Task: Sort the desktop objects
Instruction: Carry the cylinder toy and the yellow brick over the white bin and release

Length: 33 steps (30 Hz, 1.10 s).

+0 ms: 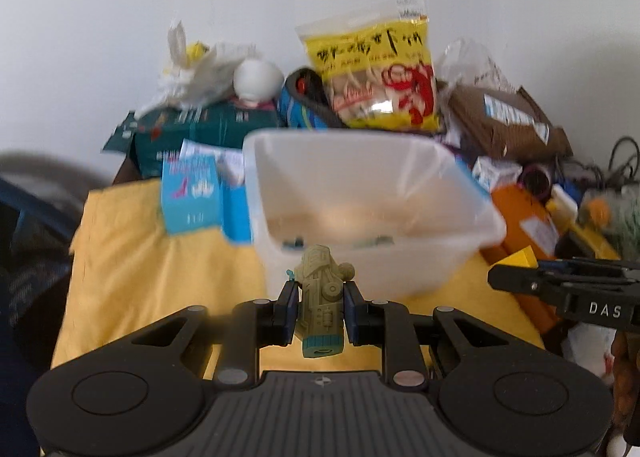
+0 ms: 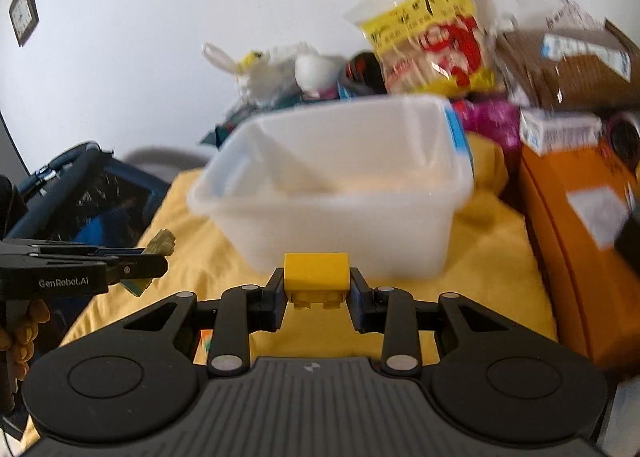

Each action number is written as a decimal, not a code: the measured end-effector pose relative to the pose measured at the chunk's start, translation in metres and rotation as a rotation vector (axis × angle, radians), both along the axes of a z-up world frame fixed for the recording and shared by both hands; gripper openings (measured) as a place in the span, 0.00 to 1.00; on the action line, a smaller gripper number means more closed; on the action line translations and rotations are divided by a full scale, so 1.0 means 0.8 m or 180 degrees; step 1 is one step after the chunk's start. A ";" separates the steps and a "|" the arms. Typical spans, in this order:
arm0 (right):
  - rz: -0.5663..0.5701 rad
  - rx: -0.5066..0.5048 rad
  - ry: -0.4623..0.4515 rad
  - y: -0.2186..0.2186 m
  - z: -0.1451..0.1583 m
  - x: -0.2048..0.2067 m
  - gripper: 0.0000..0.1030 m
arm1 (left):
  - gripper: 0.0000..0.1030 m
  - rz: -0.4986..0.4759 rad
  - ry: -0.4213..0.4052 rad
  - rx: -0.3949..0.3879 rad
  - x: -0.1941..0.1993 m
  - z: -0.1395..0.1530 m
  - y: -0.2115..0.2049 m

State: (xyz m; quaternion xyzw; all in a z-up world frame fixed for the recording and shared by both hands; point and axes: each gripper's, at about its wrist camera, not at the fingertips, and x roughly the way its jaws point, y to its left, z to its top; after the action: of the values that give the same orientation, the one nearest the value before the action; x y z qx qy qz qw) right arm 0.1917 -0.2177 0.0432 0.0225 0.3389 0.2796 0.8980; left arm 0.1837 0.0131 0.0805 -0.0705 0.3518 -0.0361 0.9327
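My left gripper (image 1: 321,299) is shut on an olive-green toy vehicle (image 1: 322,301), held just in front of a translucent white plastic bin (image 1: 360,265) on a yellow cloth (image 1: 160,277). My right gripper (image 2: 316,285) is shut on a yellow toy brick (image 2: 315,276), also just in front of the bin (image 2: 340,233). The right gripper shows at the right edge of the left wrist view (image 1: 496,277) with the brick (image 1: 518,257). The left gripper (image 2: 160,261) with the toy (image 2: 162,243) shows at the left of the right wrist view. A few small items lie in the bin.
Behind the bin is a pile: a yellow snack bag (image 1: 376,69), a dark green box (image 1: 200,129), blue cartons (image 1: 192,193), a brown parcel (image 1: 508,117). An orange box (image 2: 580,237) stands at the right. A dark bag (image 2: 92,197) lies left of the cloth.
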 end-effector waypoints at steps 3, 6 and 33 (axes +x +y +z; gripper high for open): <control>0.0010 0.0041 -0.0013 0.005 0.020 0.021 0.34 | 0.26 0.0001 -0.0038 0.0001 0.026 0.020 0.002; 0.0042 0.0015 -0.0024 0.012 0.036 0.042 0.34 | 0.26 -0.0033 -0.0038 0.0093 0.052 0.033 0.001; 0.0013 -0.0557 0.0654 0.056 0.028 0.183 0.48 | 0.60 0.0083 0.0538 0.0268 0.152 0.013 0.010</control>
State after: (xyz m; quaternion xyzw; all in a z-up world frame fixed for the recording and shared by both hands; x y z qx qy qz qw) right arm 0.3383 -0.1728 0.0653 -0.0281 0.4522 0.2470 0.8566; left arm 0.3054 0.0215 0.0905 -0.0386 0.4295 -0.0031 0.9023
